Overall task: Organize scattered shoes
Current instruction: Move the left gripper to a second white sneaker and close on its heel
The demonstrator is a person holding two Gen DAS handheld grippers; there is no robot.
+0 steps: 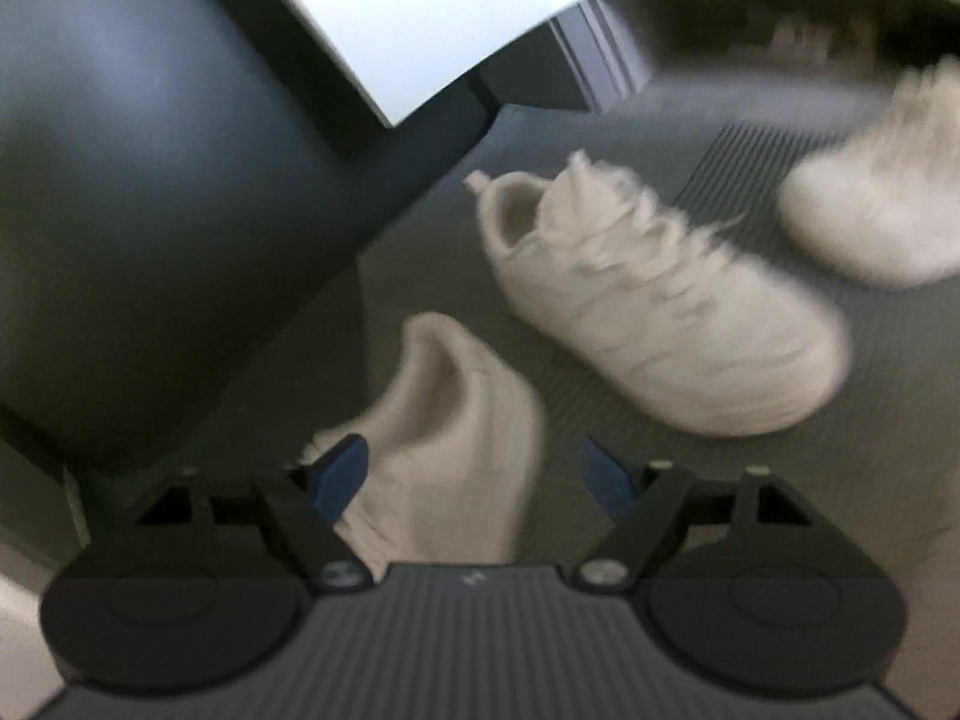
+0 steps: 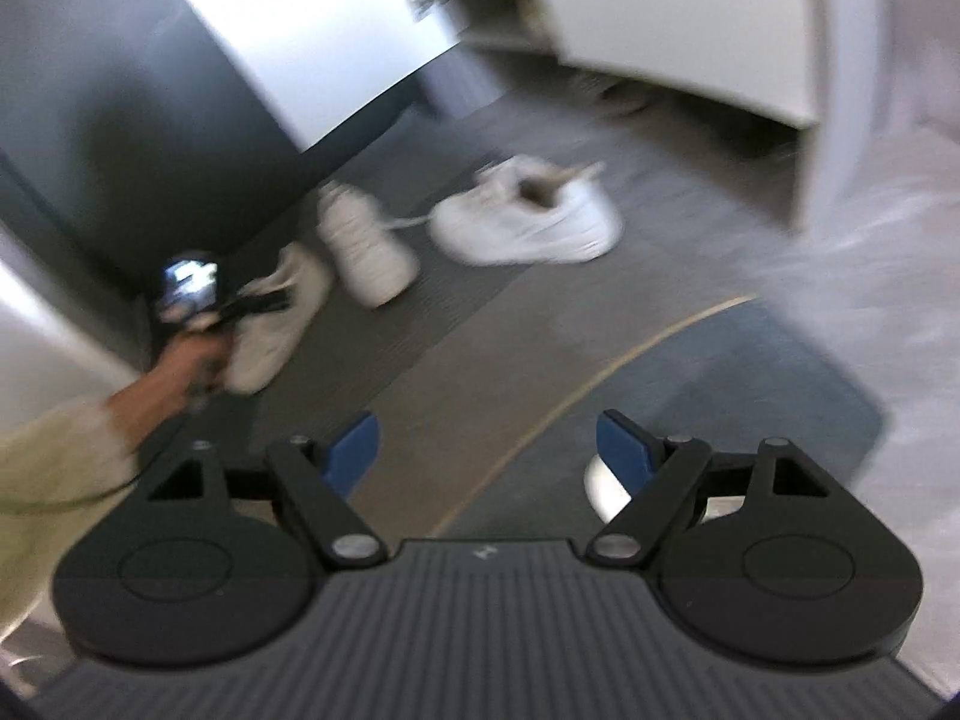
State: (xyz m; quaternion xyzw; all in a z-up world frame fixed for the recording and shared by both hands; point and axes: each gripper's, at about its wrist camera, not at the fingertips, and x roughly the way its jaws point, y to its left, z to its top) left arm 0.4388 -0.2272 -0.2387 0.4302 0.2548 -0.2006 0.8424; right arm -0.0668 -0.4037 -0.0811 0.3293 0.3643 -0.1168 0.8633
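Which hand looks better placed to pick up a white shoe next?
Left, probably: the left gripper stands open right over the nearest white sneaker, while the right gripper hangs open over bare grey mat.

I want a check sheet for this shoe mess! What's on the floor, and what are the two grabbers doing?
Surface: dark ribbed mat on the floor; blue-grey mat nearer the right gripper.
Job's things: three white shoes scattered on the ribbed mat: near shoe, middle sneaker, far sneaker.
Clutter: nothing seen.
Grippers: left gripper open, near shoe between its fingers, pads not pressing; right gripper open, empty.
Cables: nothing seen.
Surroundings: white cabinet door, dark wall panel; pictures blurred.
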